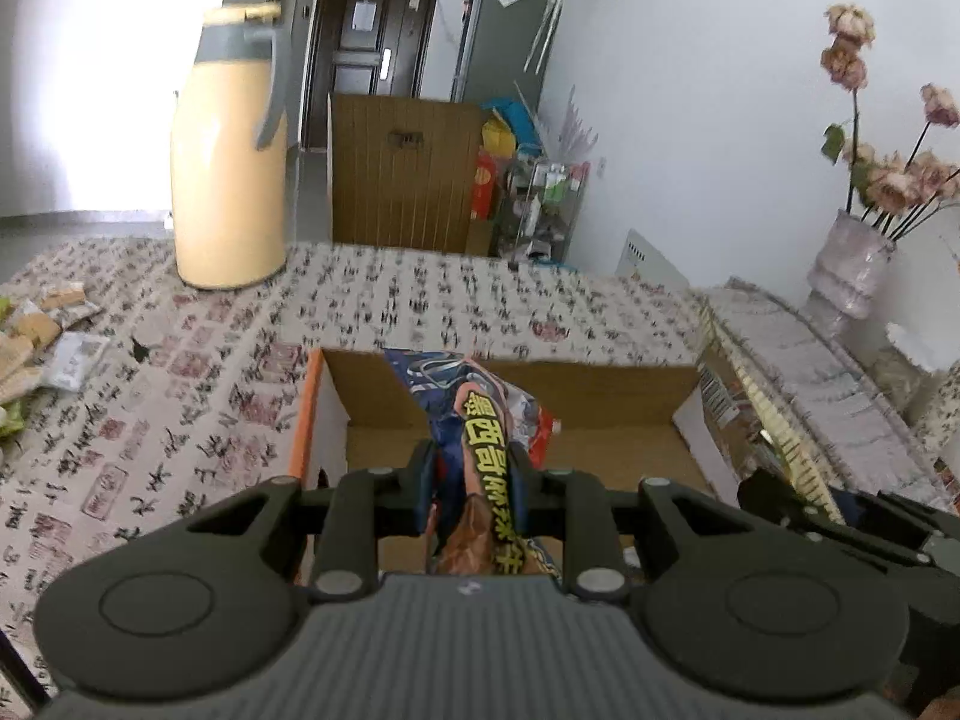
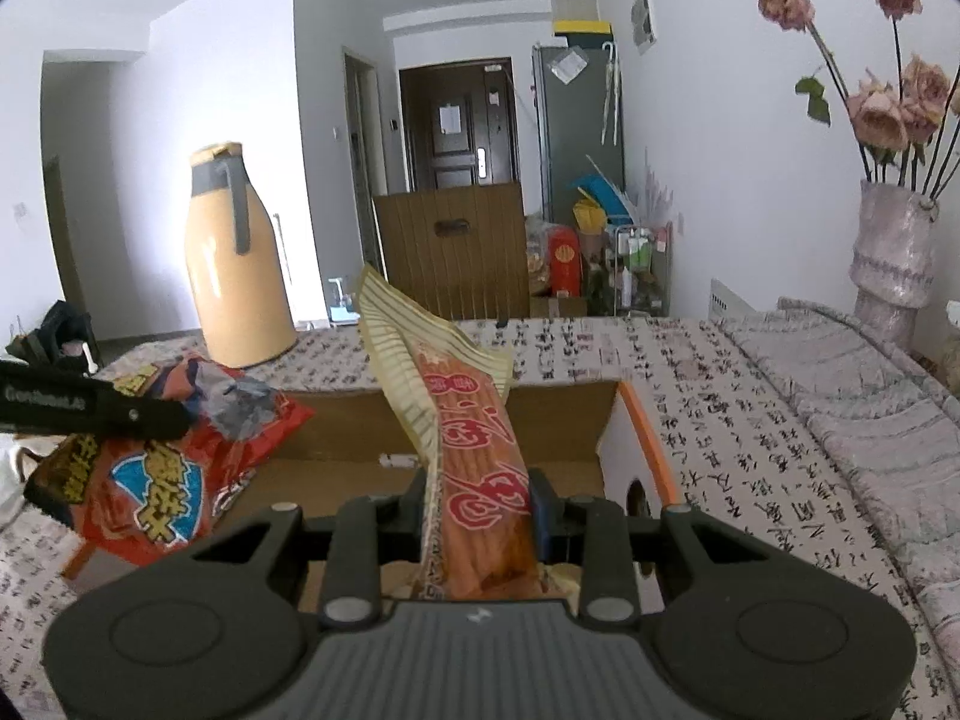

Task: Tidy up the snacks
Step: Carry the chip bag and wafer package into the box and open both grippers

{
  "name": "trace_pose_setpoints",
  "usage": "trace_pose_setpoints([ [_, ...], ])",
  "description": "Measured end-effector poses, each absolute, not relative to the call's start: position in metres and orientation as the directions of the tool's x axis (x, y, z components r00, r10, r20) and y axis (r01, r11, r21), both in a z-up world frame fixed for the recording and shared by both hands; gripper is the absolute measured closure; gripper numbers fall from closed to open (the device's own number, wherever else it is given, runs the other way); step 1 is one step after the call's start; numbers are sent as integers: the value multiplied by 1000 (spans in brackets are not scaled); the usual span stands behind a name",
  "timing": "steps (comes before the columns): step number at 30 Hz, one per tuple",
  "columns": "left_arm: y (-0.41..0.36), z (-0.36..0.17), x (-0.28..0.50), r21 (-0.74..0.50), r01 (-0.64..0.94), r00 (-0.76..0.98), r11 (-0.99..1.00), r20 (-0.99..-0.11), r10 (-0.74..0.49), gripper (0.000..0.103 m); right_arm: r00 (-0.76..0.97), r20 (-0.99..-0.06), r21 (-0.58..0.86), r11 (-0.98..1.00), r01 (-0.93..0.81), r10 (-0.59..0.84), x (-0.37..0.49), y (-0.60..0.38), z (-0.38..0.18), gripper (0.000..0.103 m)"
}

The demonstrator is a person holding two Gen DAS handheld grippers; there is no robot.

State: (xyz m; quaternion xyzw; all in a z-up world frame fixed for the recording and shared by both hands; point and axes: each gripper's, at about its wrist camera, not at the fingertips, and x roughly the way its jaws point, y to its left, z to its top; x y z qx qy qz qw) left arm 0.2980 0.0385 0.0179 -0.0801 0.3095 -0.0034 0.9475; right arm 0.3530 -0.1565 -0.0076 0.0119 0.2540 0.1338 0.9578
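Observation:
My left gripper (image 1: 474, 480) is shut on a red and blue snack bag (image 1: 480, 420) with yellow lettering, held above the open cardboard box (image 1: 600, 387). The same bag (image 2: 156, 480) and the left gripper (image 2: 174, 417) show at the left of the right wrist view. My right gripper (image 2: 477, 504) is shut on an orange snack packet (image 2: 474, 450) with a cream striped edge, held over the box (image 2: 558, 414). That packet's striped edge (image 1: 780, 438) shows at the right of the left wrist view.
A tall cream thermos jug (image 1: 231, 174) stands at the far left of the patterned tablecloth (image 1: 198, 396). Several loose snack packets (image 1: 42, 330) lie at the left edge. A vase of dried flowers (image 2: 894, 258) stands at the right on a grey quilted cover (image 2: 870, 396).

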Motion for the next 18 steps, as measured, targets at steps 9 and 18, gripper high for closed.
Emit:
trace_pose_setpoints([
  [9, 45, 4, 305, -166, -50, 788, 985, -612, -63, 74, 811, -522, 88, 962, -258, 265, 360, -155, -25, 60],
  [18, 39, 15, 291, -104, -108, 828, 989, -560, 31, 0, 830, -498, 99, 968, -232, 250, 354, -160, -21, 0],
])
